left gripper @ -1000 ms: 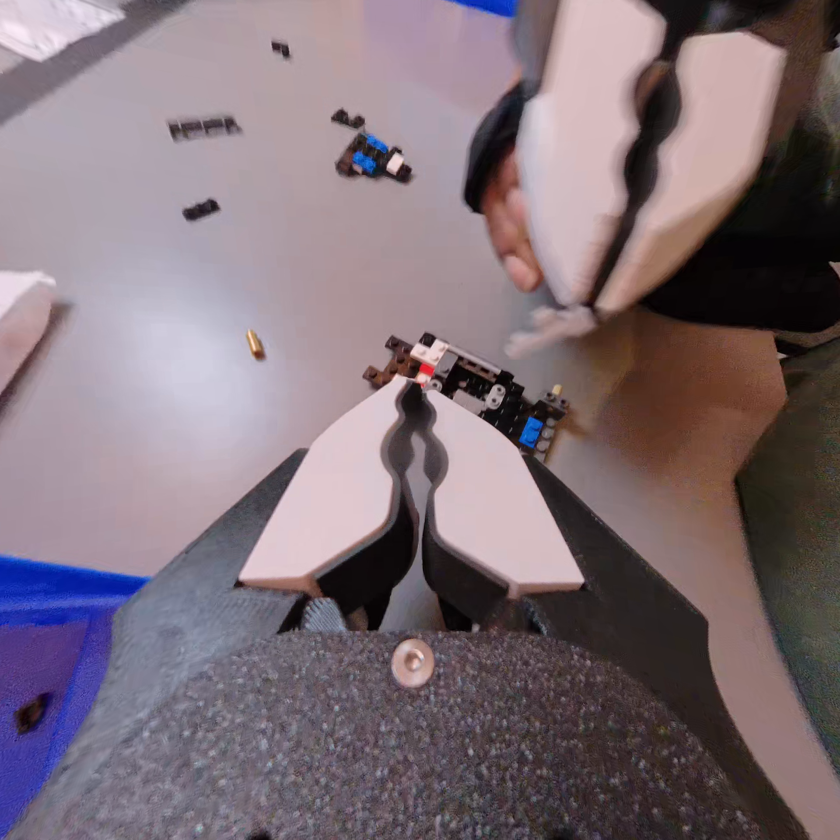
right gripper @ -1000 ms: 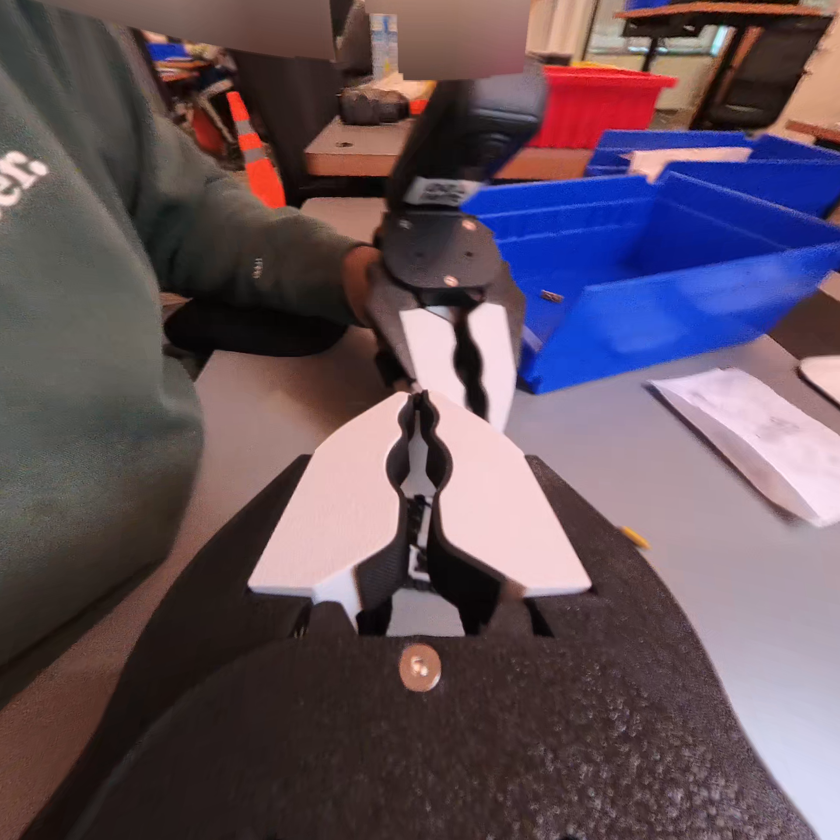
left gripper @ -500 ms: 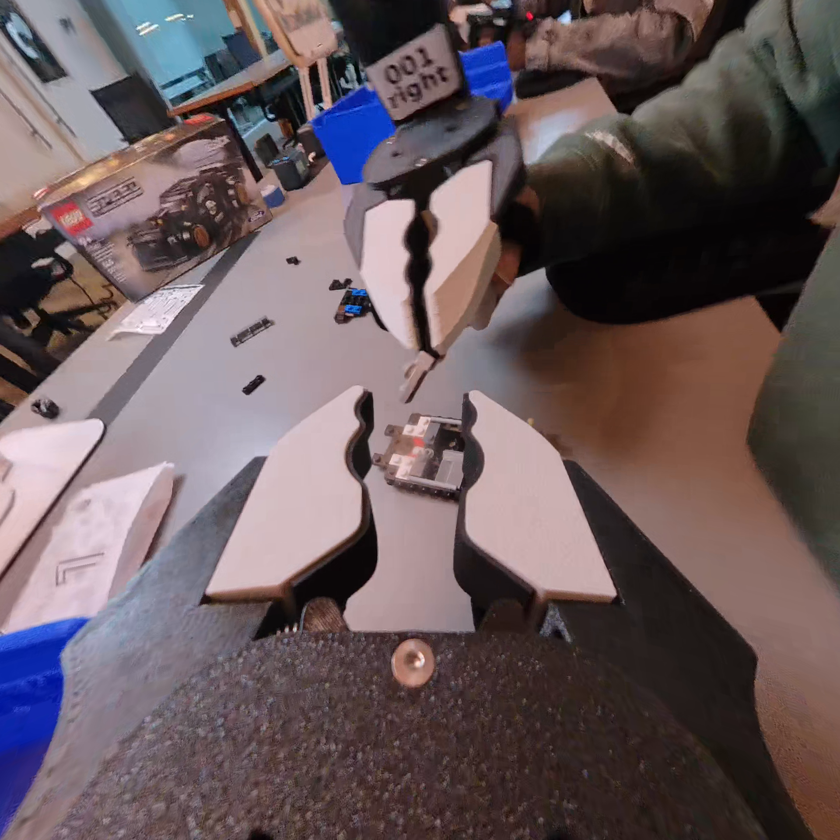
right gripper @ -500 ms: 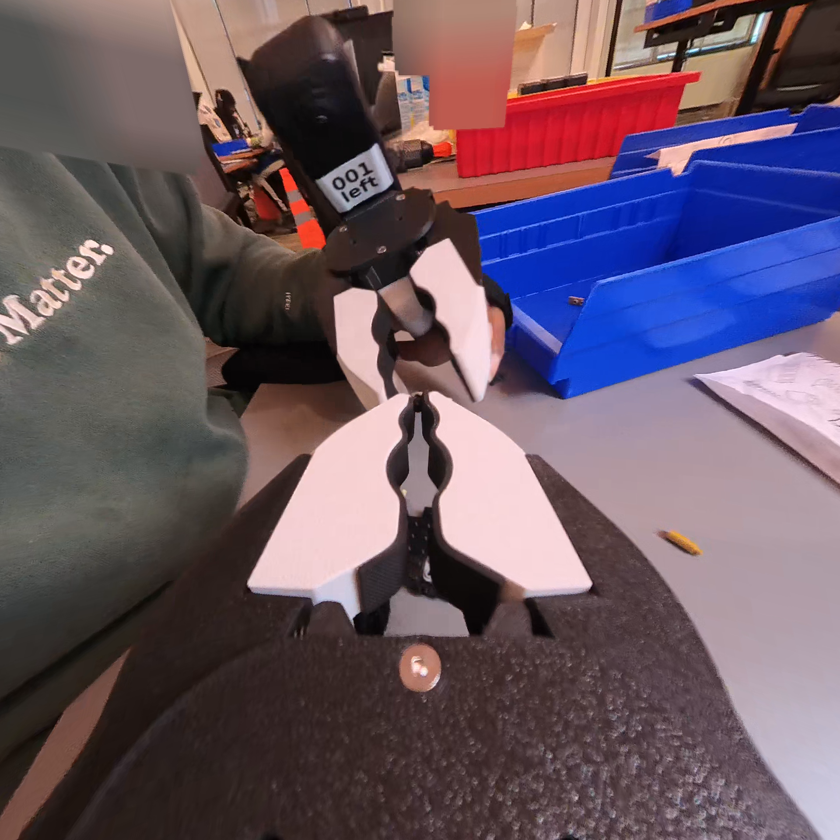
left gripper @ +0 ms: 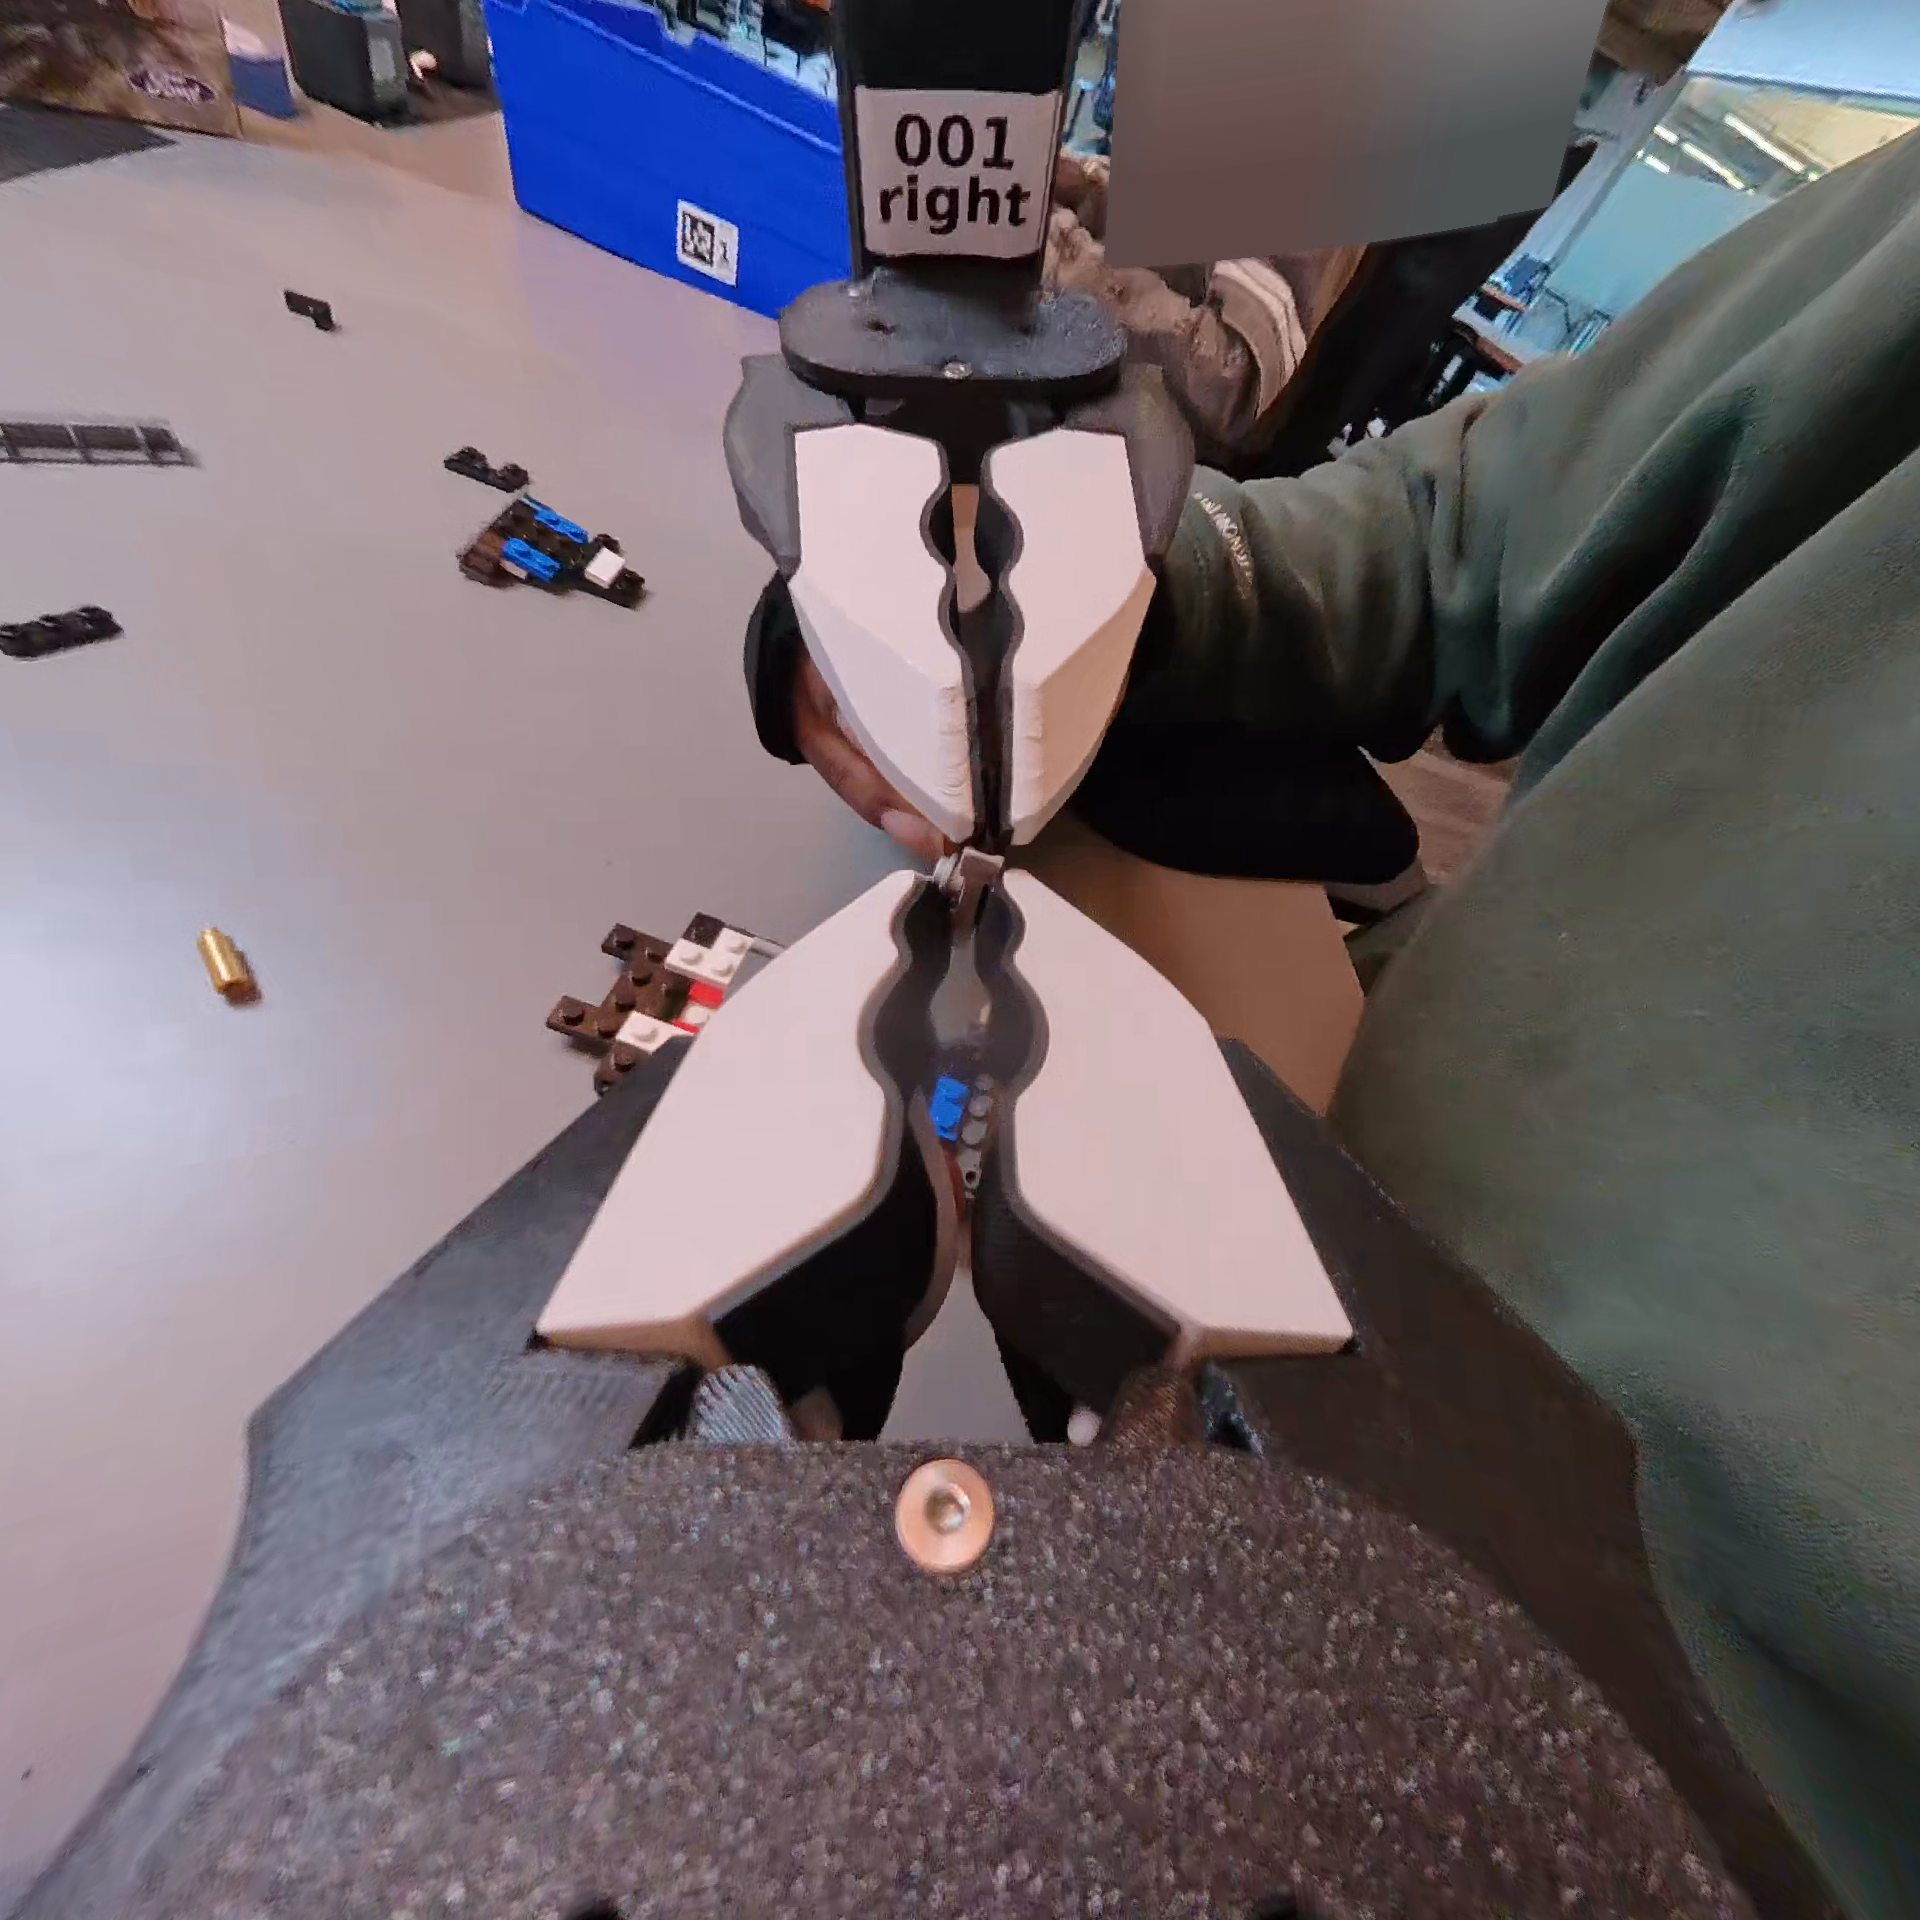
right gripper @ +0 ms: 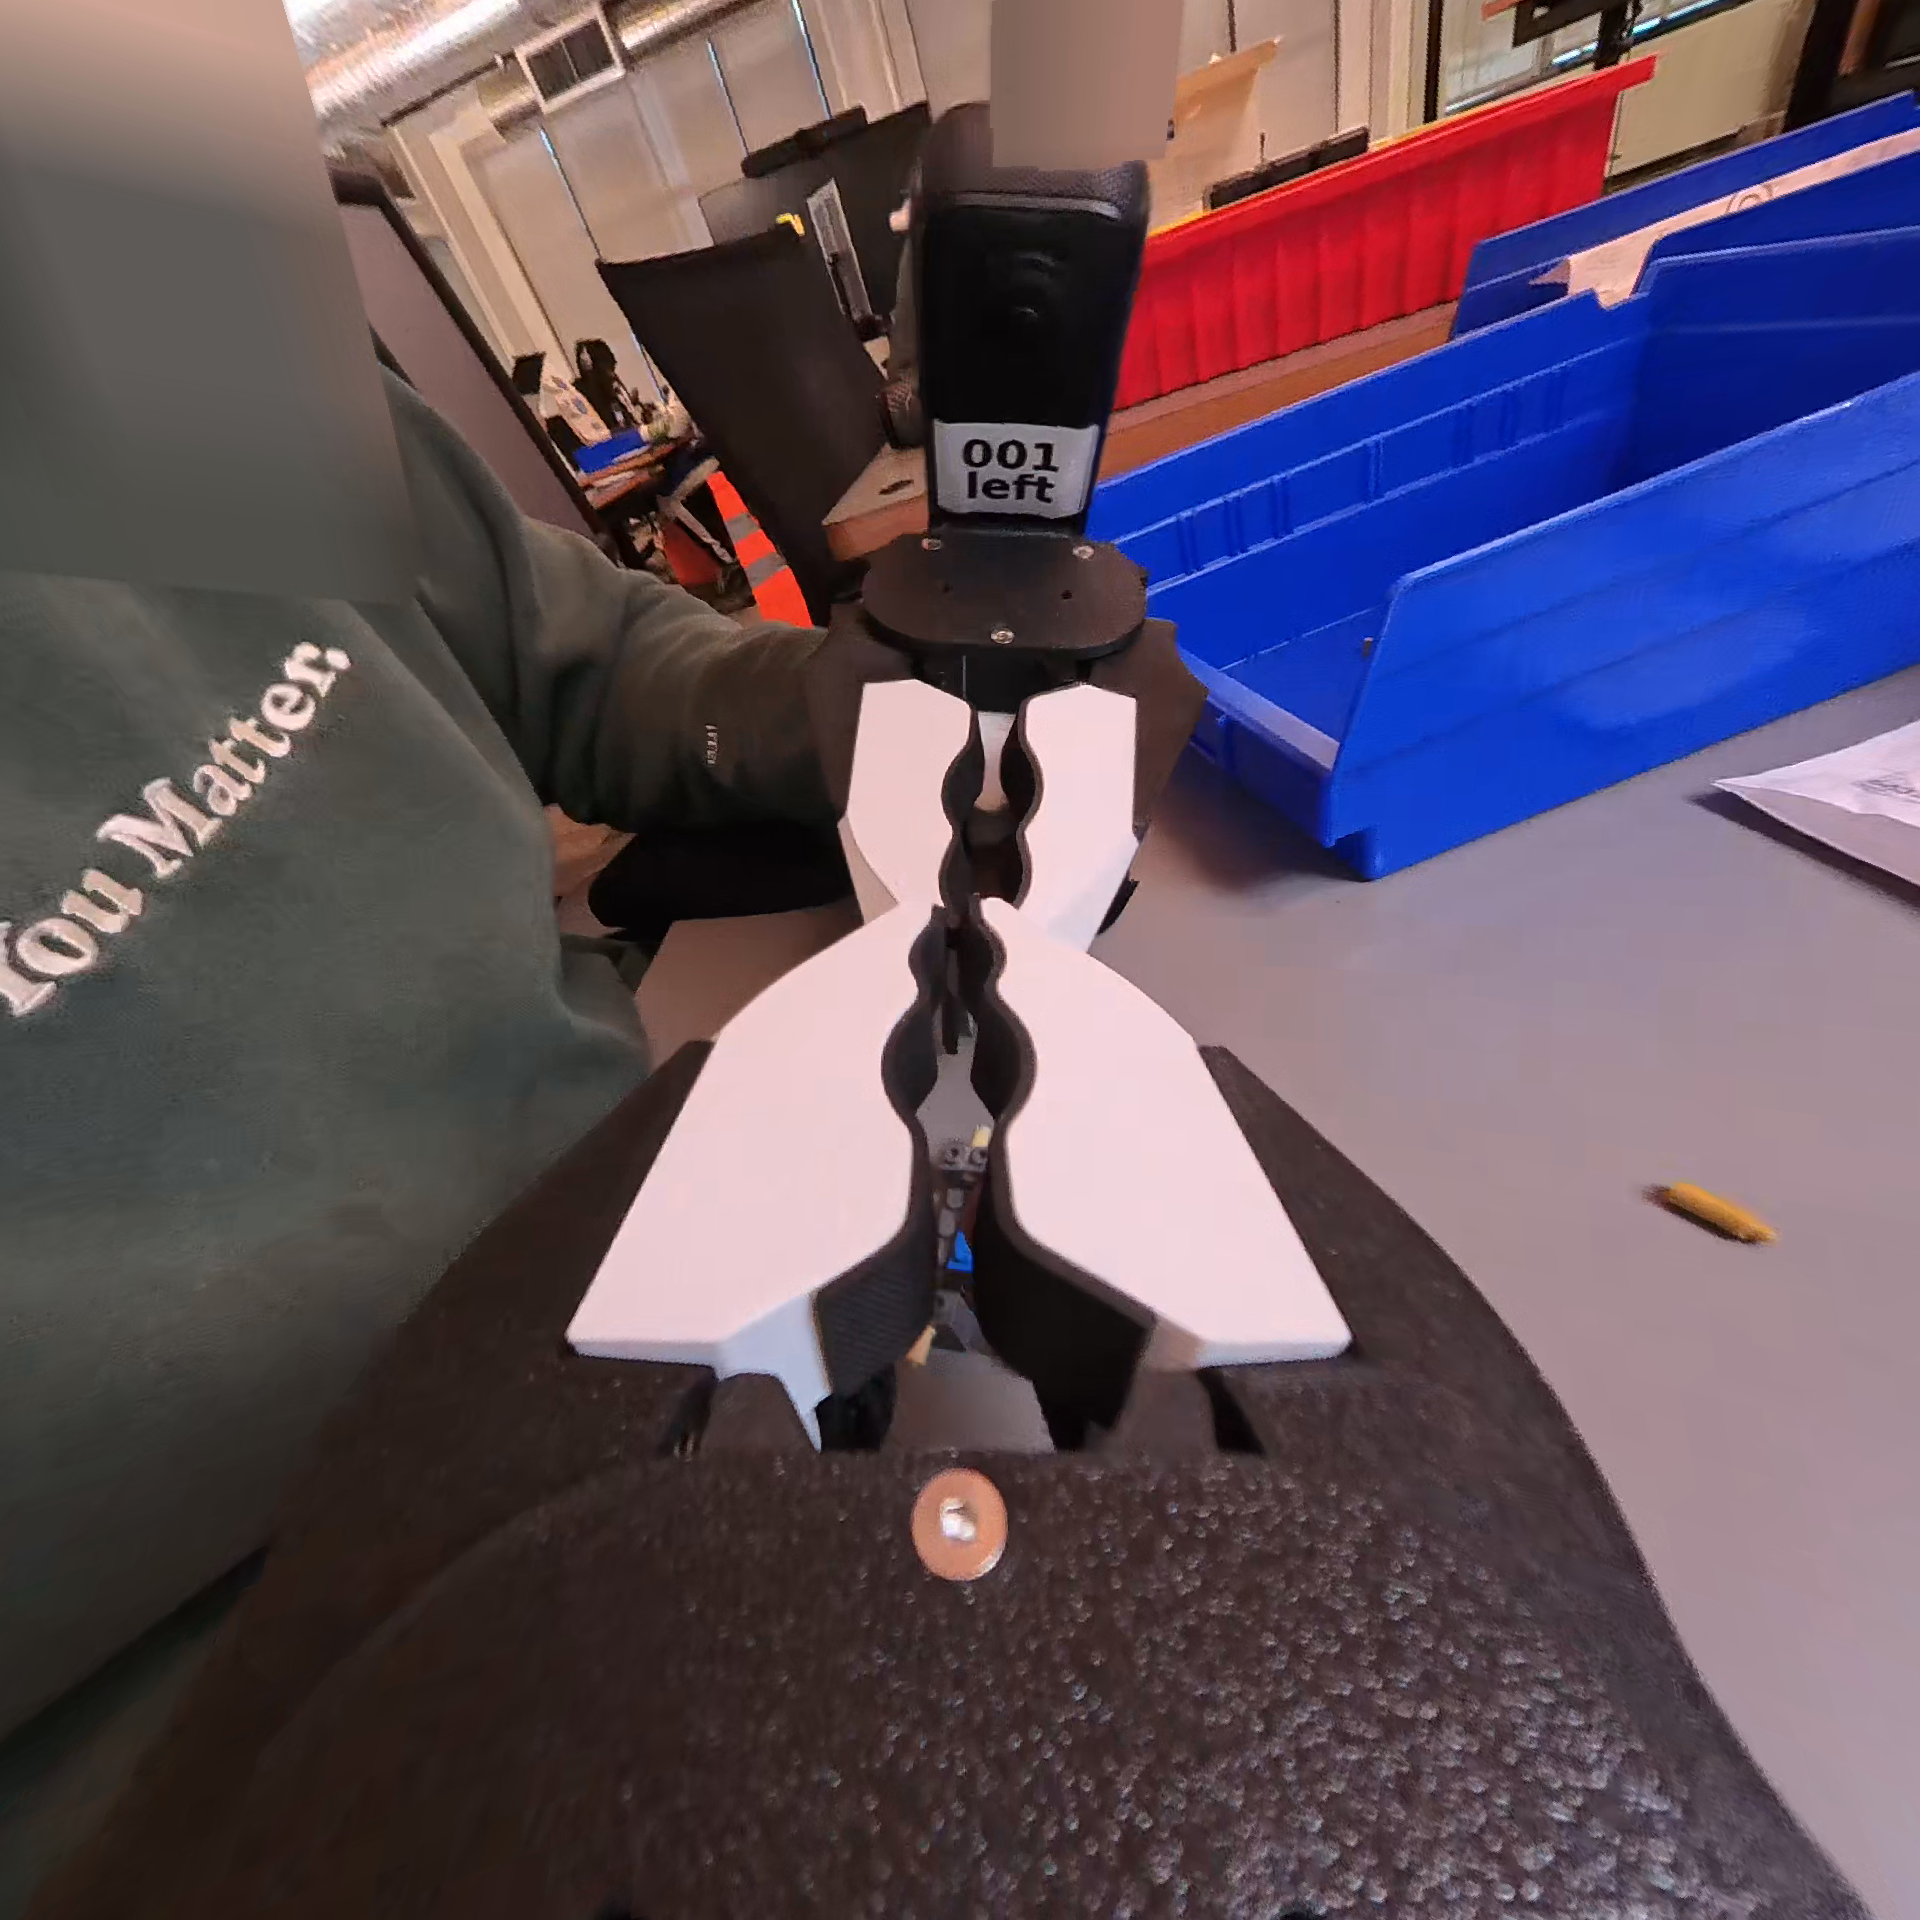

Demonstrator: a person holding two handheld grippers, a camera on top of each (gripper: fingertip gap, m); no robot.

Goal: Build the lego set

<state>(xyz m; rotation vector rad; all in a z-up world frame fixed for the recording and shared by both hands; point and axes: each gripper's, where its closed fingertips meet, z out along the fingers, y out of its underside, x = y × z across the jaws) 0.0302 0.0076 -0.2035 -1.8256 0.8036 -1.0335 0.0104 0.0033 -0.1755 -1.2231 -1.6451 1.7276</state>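
Note:
My left gripper [left gripper: 958,883] and right gripper [left gripper: 982,831] meet tip to tip above the grey table [left gripper: 312,790]. Both are shut, with a small light grey piece [left gripper: 964,868] pinched where the tips meet. A flat brick assembly [left gripper: 665,997] of brown, black, white, red and blue parts lies on the table under my left gripper; part of it shows through the finger gap. In the right wrist view my right gripper [right gripper: 961,914] hides the tips of the left gripper's fingers [right gripper: 1081,790], and the assembly [right gripper: 956,1195] shows through the gap.
A smaller brick assembly [left gripper: 551,551], loose black plates [left gripper: 57,632] and a brass cylinder [left gripper: 227,964] lie to the left. Blue bins [right gripper: 1558,665] and a paper sheet [right gripper: 1839,810] are on the right wrist view's right. A person's green sleeve [left gripper: 1558,623] is close. My two grippers' fingertips are within a few centimetres of each other. The brass cylinder [left gripper: 227,964] is about 15 cm from both grippers' fingertips. It is also in sight in the right wrist view [right gripper: 1699,1202].
My left gripper opened over the assembly, then rose and shut at the right gripper's tip. The right gripper swung round to face it, still holding the small grey piece.

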